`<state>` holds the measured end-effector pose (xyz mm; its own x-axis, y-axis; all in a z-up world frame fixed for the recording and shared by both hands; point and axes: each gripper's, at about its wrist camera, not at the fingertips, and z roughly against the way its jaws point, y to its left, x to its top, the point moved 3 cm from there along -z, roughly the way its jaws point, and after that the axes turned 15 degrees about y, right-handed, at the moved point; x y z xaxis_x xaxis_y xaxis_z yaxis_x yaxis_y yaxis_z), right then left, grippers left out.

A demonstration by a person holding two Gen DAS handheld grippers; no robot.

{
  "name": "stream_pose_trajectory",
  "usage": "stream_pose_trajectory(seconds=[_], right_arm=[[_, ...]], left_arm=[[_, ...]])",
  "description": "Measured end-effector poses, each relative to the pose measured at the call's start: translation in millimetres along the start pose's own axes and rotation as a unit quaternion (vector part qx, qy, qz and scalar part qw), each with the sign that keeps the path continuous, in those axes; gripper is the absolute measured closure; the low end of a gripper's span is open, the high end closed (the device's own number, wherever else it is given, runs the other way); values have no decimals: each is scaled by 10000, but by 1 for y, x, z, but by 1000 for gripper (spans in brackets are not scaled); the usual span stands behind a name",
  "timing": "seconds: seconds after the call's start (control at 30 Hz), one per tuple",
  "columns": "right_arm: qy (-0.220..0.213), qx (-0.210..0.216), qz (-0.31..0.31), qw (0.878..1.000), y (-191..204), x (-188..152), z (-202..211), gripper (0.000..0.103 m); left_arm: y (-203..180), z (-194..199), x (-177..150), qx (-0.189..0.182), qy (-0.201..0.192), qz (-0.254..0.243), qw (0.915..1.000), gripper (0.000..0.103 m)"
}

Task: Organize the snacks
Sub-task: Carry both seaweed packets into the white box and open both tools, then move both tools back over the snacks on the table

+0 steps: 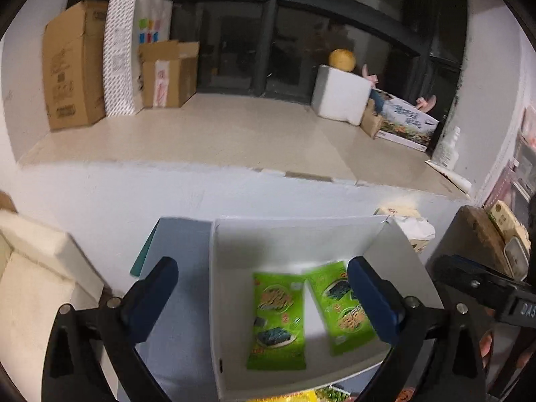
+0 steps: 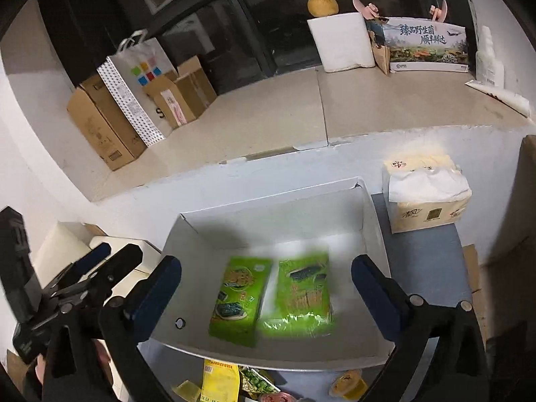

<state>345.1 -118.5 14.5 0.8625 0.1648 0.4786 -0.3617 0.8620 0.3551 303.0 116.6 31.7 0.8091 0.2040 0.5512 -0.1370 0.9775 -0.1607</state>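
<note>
Two green snack packs (image 2: 239, 301) and (image 2: 303, 296) lie side by side on the floor of the white box (image 2: 278, 214), which sits on the bench. Left claw (image 1: 263, 301) and right claw (image 2: 266, 296) both stand wide apart, holding nothing. Loose snacks remain in front of the box: yellow packet (image 2: 219, 380), jelly cup (image 2: 348, 383). Judged partly done.

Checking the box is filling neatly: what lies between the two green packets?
Only a bare strip of white box floor separates the left packet from the right packet, in both wrist views.
</note>
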Motion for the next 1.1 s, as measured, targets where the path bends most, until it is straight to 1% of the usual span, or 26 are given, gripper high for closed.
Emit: stream_pose_trajectory(seconds=[0.07, 0.13, 0.2, 0.27, 0.3, 0.37, 0.43, 0.5, 0.53, 0.6, 0.67, 0.7, 0.77, 0.8, 0.9, 1.0, 1.1], right_arm=[[-130, -228, 177, 9995, 4, 0, 10, 0], [-243, -333, 294, 9987, 10, -4, 22, 0], [-431, -452, 387, 9973, 16, -12, 38, 0], [-503, -485, 479, 9964, 21, -22, 51, 0], [-472, -476, 537, 9963, 24, -31, 57, 0], [-389, -478, 569, 9965, 27, -53, 68, 0], [-422, -526, 569, 9961, 28, -83, 78, 0], [-476, -539, 631, 9954, 30, -118, 85, 0], [-439, -543, 651, 9954, 31, -134, 86, 0], [-320, -574, 614, 9959, 30, -164, 82, 0], [-161, -537, 462, 9974, 25, -196, 72, 0], [35, -387, 343, 9987, 21, -217, 60, 0], [461, -164, 139, 9987, 14, -242, 39, 0], [585, -105, 81, 9982, 13, -252, 31, 0], [972, 124, 21, 9952, 10, -265, 10, 0], [1042, 91, -84, 9945, 5, -261, 3, 0], [1293, 217, -198, 9912, -4, -261, -9, 0]], left_arm=[[5, 8, -3, 77, -74, 24, 9999, 0], [7, 22, -7, 105, -220, 17, 9997, 0], [6, 38, -15, 119, -367, -57, 9992, 0], [1, 56, -27, 34, -494, -232, 9985, 0], [-2, 66, -37, 16, -591, -329, 9977, 0], [-6, 81, -60, 114, -741, -478, 9960, 0], [-7, 90, -88, 153, -681, -587, 9958, 0], [-7, 95, -122, -4, -543, -603, 9967, 0], [-6, 98, -143, -71, -505, -530, 9973, 0], [-5, 100, -174, -162, -404, -472, 9979, 0], [-5, 100, -204, -171, -289, -376, 9987, 0], [-5, 99, -219, -197, -226, -342, 9990, 0], [-6, 97, -240, -199, -85, -326, 9992, 0], [-7, 97, -247, -190, -29, -278, 9994, 0], [-13, 96, -267, -242, 85, -309, 9992, 0], [-13, 87, -279, -214, 298, -201, 9991, 0], [-13, 75, -291, -244, 628, -73, 9977, 0]])
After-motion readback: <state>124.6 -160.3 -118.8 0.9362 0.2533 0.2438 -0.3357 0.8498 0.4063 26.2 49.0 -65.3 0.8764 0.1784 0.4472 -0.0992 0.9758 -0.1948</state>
